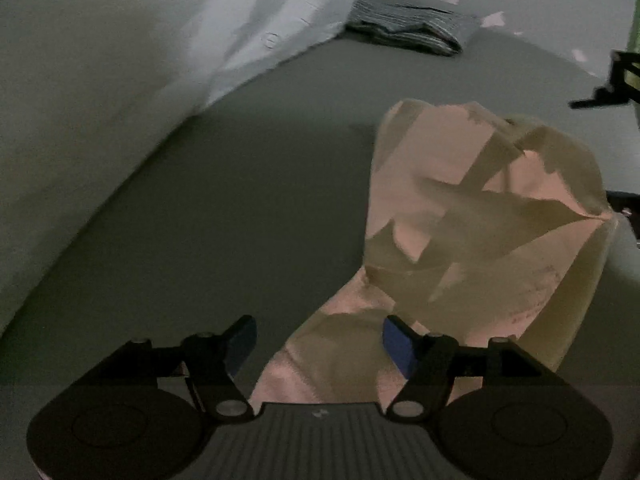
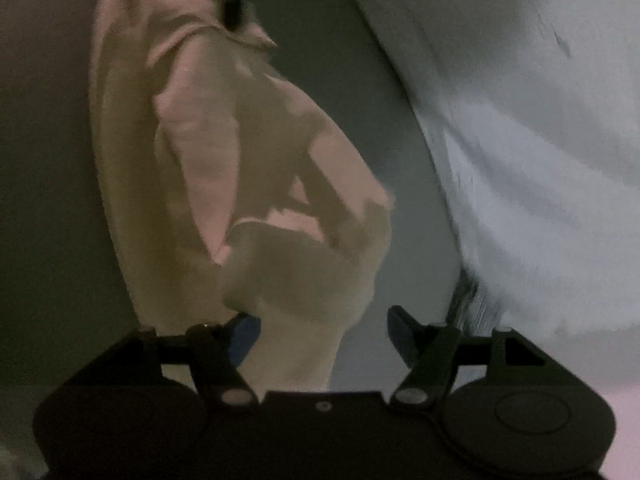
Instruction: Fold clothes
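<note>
A crumpled beige-pink garment (image 1: 480, 216) lies heaped on a grey surface (image 1: 240, 200), right of centre in the left wrist view. One narrow end of it runs down between the blue pads (image 1: 398, 344) of my left gripper (image 1: 320, 340), which stands open above it with the pads apart from the cloth. In the right wrist view the same garment (image 2: 240, 160) fills the left and middle. My right gripper (image 2: 320, 336) is open, and the cloth's lower end hangs by its left pad (image 2: 244, 336) without being pinched. Black fingers (image 1: 604, 88) of the right gripper show at the right edge.
A folded grey striped cloth (image 1: 408, 28) rests at the back of the surface, and its edge (image 2: 468, 308) shows in the right wrist view. Pale white fabric (image 1: 280, 20) rises along the surface's far side and fills the right (image 2: 540, 160) of the right wrist view.
</note>
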A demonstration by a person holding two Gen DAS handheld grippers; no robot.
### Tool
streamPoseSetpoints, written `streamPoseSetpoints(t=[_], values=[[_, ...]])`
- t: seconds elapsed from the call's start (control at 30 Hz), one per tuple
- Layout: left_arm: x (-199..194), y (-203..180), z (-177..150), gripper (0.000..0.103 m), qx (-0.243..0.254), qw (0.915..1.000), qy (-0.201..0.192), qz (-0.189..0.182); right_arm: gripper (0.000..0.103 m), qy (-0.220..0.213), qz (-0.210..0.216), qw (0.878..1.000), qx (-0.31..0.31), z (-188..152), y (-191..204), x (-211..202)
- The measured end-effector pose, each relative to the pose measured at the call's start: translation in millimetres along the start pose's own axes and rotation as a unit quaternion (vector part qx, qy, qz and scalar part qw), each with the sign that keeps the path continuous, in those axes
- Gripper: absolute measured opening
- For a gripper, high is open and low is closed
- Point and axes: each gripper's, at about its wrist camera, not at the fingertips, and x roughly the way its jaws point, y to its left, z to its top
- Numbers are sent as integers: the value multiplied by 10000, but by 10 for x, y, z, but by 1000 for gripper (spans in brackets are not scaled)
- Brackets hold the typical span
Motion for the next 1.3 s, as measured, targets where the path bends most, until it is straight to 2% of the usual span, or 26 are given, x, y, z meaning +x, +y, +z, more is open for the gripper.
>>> streamPoseSetpoints(t=[0.03, 0.1, 0.13, 0.17, 0.2, 0.23, 0.27, 0.3, 0.37, 0.4, 0.43, 0.47, 0.53, 0.6, 0.67, 0.77, 0.8, 0.83, 0.9, 0.97, 1.03, 1.07, 1.13, 1.2, 1.3], values=[[35, 34, 5, 71, -63, 9999, -9, -96, 71, -118, -52, 9997, -225, -8, 33, 7], [94, 119, 34, 69, -241, 9993, -43, -274, 55, -305, -107, 9980, -545, -44, 65, 25], [102, 154, 23, 63, -372, 9987, -81, -347, 26, -345, -112, 9978, -555, -66, 49, 32], [107, 170, 12, 57, -559, 9973, -108, -454, 9, -374, -108, 9982, -454, -86, 7, 32], [113, 181, 3, 46, -757, 9954, -131, -569, 9, -403, -80, 9990, -150, -104, -85, 12], [128, 197, 11, 29, -988, 9928, -147, -667, 9, -455, -48, 9987, 224, -117, -200, -24], [133, 215, -25, 20, -1245, 9894, -173, -727, 8, -495, -29, 9968, 630, -127, -330, -71], [125, 222, -66, 17, -1466, 9865, -200, -706, 8, -543, -21, 9929, 1056, -133, -472, -125], [86, 199, -98, 18, -1579, 9856, -258, -551, 7, -696, 3, 9804, 1841, -150, -763, -261], [77, 180, -93, 20, -1520, 9868, -275, -491, 7, -776, 29, 9754, 2062, -158, -857, -312], [70, 168, -79, 30, -1414, 9887, -266, -421, 7, -844, 27, 9723, 2178, -157, -921, -350], [69, 155, -58, 34, -1260, 9912, -229, -343, 7, -900, 5, 9710, 2215, -152, -953, -372], [74, 159, -20, 58, -826, 9962, -175, -198, 7, -952, -24, 9715, 2170, -164, -964, -354], [71, 201, -4, 74, -462, 9987, -146, -130, 7, -955, -43, 9710, 2190, -193, -990, -317], [85, 302, -7, 75, -327, 9985, -92, -435, 7, -942, -74, 9655, 2428, -187, -1022, -258], [253, 492, 14, 77, -616, 9902, 279, -1220, 7, -936, -101, 9522, 2907, -174, -1108, -222], [290, 534, 20, 85, -674, 9870, 281, -1429, 7, -929, -117, 9480, 3043, -152, -1114, -226], [309, 548, 20, 87, -656, 9850, 272, -1574, 7, -920, -125, 9432, 3190, -131, -1154, -207], [297, 513, 6, 86, -522, 9862, 240, -1550, 7, -889, -113, 9339, 3461, -100, -1226, -190], [235, 444, -57, 72, -454, 9895, 50, -1374, 7, -834, -149, 9302, 3572, -66, -1231, -156], [173, 382, -118, 19, -488, 9914, -104, -1211, 7, -777, -263, 9308, 3563, -28, -1191, -157], [138, 338, -160, 11, -547, 9931, -134, -1032, 7, -761, -336, 9302, 3574, -13, -1183, -172], [49, 252, -229, 7, -675, 9946, -288, -730, 7, -763, -518, 9259, 3663, -3, -1201, -239], [-103, 201, -277, 7, -1076, 9922, -523, -354, 7, -856, -887, 9217, 3677, 32, -1187, -371], [-493, 175, -230, 6, -1740, 9786, -1020, 408, 7, -1124, -1389, 9099, 3744, 50, -1260, -589]])
